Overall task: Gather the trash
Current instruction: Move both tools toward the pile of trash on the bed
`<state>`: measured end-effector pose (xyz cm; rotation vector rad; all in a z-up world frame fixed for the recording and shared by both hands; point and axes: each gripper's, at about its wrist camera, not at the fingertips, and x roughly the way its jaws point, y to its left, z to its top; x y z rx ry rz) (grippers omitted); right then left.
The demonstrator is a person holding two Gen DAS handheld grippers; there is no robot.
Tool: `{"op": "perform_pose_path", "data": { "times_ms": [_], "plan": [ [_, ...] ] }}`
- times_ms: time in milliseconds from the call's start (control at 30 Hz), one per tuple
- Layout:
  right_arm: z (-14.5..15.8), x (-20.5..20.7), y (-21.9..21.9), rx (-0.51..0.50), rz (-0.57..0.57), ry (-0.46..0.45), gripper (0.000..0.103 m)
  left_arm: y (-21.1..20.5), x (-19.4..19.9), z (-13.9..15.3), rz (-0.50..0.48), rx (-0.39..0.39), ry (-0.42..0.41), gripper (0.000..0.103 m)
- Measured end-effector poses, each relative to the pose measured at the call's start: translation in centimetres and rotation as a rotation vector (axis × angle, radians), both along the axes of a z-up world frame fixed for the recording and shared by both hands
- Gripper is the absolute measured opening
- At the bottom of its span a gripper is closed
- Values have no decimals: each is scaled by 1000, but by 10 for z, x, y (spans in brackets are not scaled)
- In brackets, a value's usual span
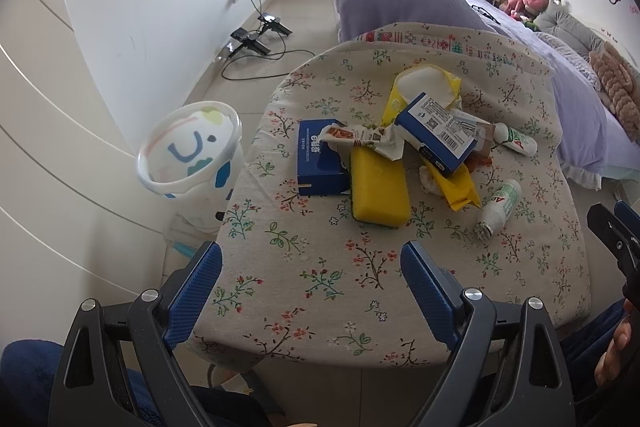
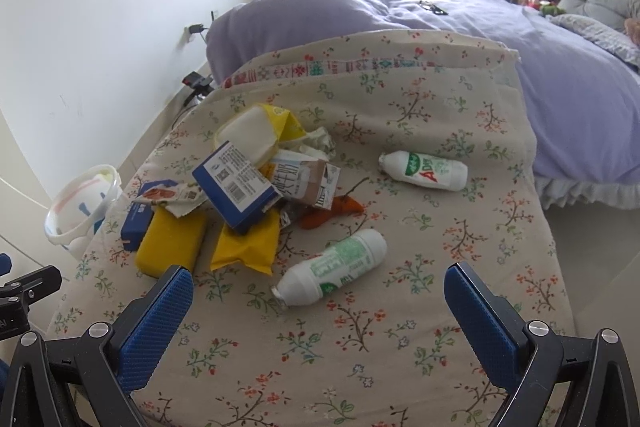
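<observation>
A heap of trash lies on the floral-cloth table (image 1: 320, 287) (image 2: 360, 367): a yellow sponge (image 1: 378, 185) (image 2: 170, 247), a blue carton (image 1: 438, 133) (image 2: 236, 183), a flat blue box (image 1: 318, 159), yellow wrappers (image 2: 248, 247), and two white bottles with green labels (image 2: 334, 269) (image 2: 426, 171). A white bin (image 1: 192, 155) (image 2: 82, 207) with a drawn face stands on the floor left of the table. My left gripper (image 1: 310, 287) is open above the table's near left edge, nothing between its fingers. My right gripper (image 2: 318, 301) is open, just short of the nearer bottle.
A bed with purple bedding (image 2: 520, 39) runs behind and right of the table. Cables and black chargers (image 1: 256, 35) lie on the tile floor by the white wall. A hand (image 1: 612, 347) and the right gripper's edge (image 1: 612, 227) show at the left wrist view's right side.
</observation>
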<state>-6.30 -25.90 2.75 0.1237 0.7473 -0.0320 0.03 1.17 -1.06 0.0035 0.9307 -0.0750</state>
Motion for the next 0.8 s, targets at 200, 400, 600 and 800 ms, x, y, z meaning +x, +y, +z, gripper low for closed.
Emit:
{"op": "perform_pose_path", "data": {
  "times_ms": [200,400,600,800],
  "plan": [
    [-1,2,2,-3,5,6,103,-1,1,-2,5,3,4,93],
    [-5,4,-1,6,-9,20,103,-3,12,-2,15,11,18,93],
    [-7,27,-7,31,-28,108,103,-11,38,14,-4,35,31,93],
    [1,75,-31,104,-7,208,103,-8,109,15,-28,-173,252,93]
  ]
}}
